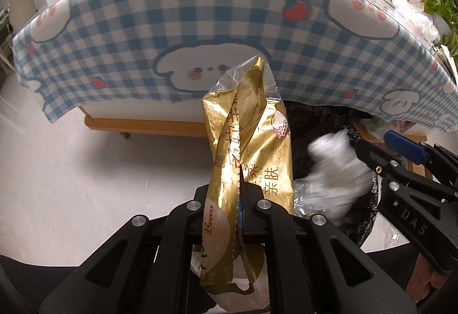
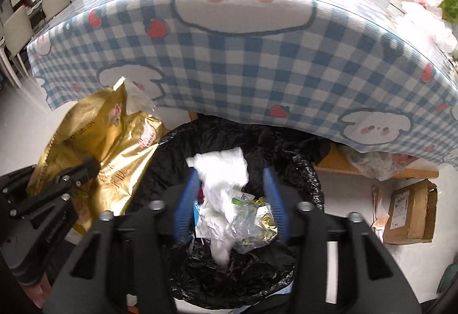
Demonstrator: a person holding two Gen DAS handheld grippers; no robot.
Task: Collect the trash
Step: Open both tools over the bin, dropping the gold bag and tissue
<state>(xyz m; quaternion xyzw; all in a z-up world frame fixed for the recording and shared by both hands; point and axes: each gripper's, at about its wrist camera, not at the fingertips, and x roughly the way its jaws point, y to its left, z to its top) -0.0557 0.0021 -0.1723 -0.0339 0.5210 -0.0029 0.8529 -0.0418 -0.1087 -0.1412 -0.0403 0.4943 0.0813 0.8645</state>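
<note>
The left gripper has its fingers clenched on a crinkled gold foil wrapper, which stands up between them, left of the black-lined trash bin. The right gripper has its blue fingers released, spread either side of a crumpled white tissue wad over the bin's trash, not pressing it.

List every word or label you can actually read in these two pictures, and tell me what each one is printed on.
"Breeze": gold wrapper, low on a pale patch.
"亲肤": same gold wrapper; its other Chinese characters are too creased to read.
"DAS": side of the right gripper.
Raised lettering on the left gripper: too small to read.
Label on the cardboard box: too small to read.
</note>
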